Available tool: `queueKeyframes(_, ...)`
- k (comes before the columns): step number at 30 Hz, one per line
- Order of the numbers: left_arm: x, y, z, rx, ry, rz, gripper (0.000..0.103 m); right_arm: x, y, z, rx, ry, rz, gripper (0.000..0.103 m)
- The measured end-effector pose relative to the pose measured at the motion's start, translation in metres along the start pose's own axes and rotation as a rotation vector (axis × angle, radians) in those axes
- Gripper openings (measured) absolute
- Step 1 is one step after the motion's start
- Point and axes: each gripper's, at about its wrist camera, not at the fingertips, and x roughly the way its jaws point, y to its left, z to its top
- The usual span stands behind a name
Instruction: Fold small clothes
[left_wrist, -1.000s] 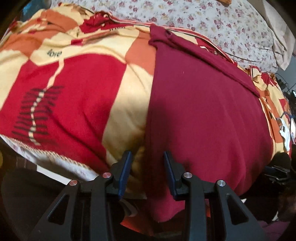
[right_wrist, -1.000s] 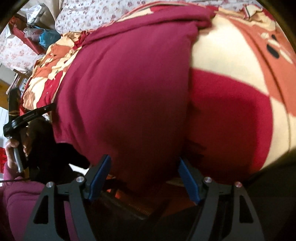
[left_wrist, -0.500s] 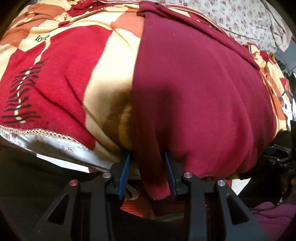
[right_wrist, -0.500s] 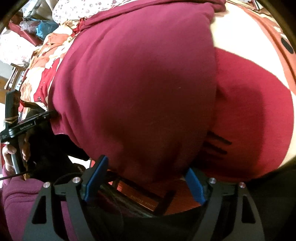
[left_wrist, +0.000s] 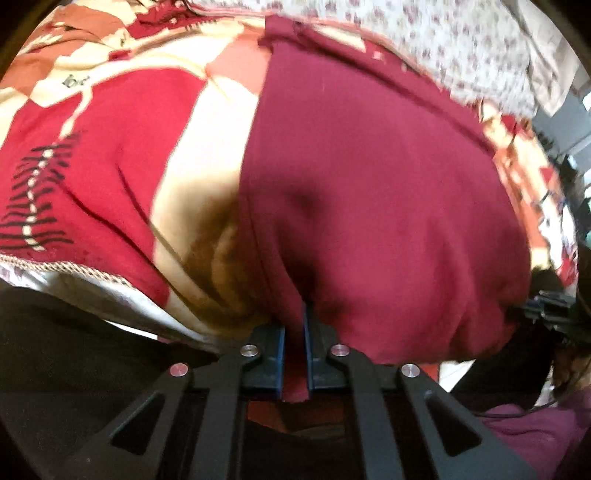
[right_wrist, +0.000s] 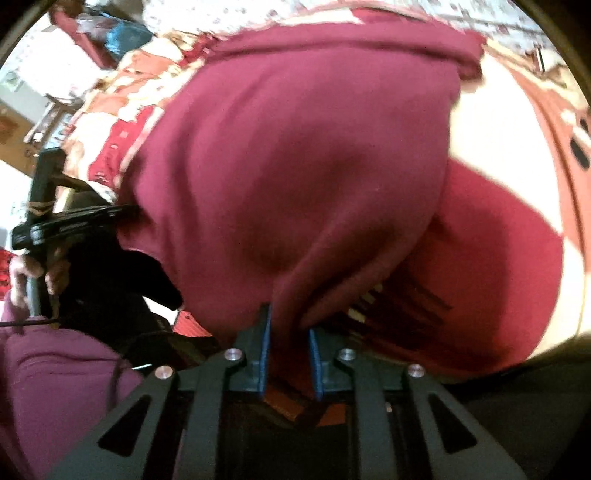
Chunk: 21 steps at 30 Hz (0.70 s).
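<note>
My left gripper (left_wrist: 293, 332) and right gripper (right_wrist: 288, 332), each at 6 o'clock in its own wrist view, have jaws pinched on the near hem of the maroon garment (left_wrist: 369, 206), which lies spread on the patterned blanket (left_wrist: 110, 155) toward 12 o'clock.

Patterned blanket (left_wrist: 122, 147), floral sheet (left_wrist: 461, 48)

A bed carries everything, spread with a red, cream and orange patterned blanket (left_wrist: 122, 155). A maroon garment (left_wrist: 369, 206) lies flat directly on the blanket, its near hem at the bed's edge. Behind, a floral sheet (left_wrist: 461, 48) covers the far side.
</note>
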Motion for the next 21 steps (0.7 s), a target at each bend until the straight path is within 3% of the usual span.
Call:
queueKeyframes(9,-0.042,0.000,0.026,0.012,-0.178,-0.033,0.000,-0.055,-0.005,0.023,0.021,-0.167,0.119,0.018)
queueKeyframes(13,-0.043,0.006,0.043,-0.026,-0.207,-0.044,0.000,-0.063,-0.011,0.034,0.068,-0.224,0.143,0.018)
queueKeyframes(21,-0.042,-0.007,0.058,-0.001,-0.247,-0.024,0.000,-0.059,-0.030,0.051,0.180,-0.312,0.147,0.018)
